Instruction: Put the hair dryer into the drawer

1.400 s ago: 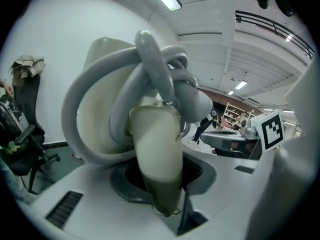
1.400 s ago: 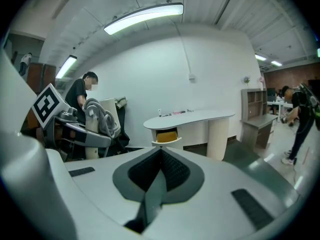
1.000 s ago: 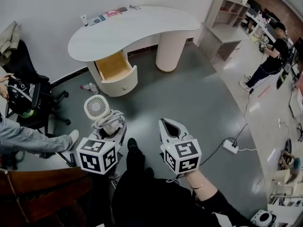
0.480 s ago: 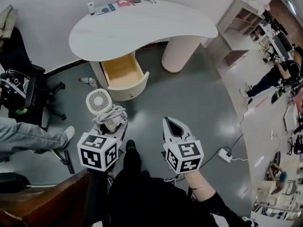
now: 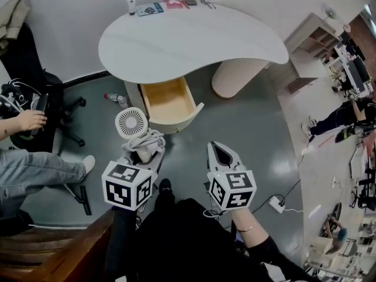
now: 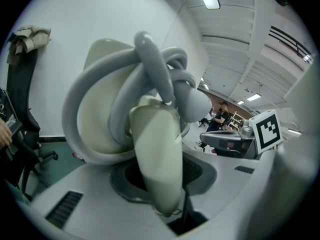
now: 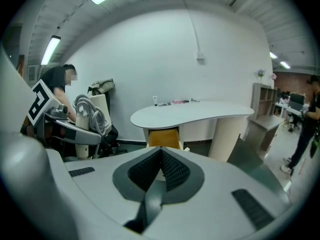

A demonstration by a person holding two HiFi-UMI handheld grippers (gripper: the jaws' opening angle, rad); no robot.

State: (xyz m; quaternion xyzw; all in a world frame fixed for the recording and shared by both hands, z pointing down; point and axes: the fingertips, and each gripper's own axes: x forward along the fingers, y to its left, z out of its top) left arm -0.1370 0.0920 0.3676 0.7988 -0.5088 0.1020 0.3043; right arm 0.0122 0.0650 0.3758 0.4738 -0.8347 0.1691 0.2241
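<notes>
A white hair dryer [image 5: 131, 122] with a round grille and a grey cord [image 5: 145, 140] coiled round it hangs in front of me. My left gripper [image 5: 143, 155] is shut on its handle [image 6: 156, 156], which fills the left gripper view with the cord [image 6: 150, 69] looped above it. The open wooden drawer [image 5: 169, 100] sticks out from under the white curved desk [image 5: 188, 40], just beyond the dryer's head. My right gripper [image 5: 220, 150] hovers to the right of the dryer, shut with nothing in it; its pads [image 7: 169, 168] meet in front of the drawer [image 7: 164, 138].
A black office chair [image 5: 36, 101] and a seated person's leg [image 5: 41, 172] are at the left. A bottle [image 5: 115, 99] lies on the floor by the drawer. A power strip [image 5: 275, 203] lies at the right. Small items [image 5: 165, 6] sit at the desk's back edge.
Both grippers have moved forward toward the desk, the left one still carrying the hair dryer. The open drawer now lies closer to the dryer's head.
</notes>
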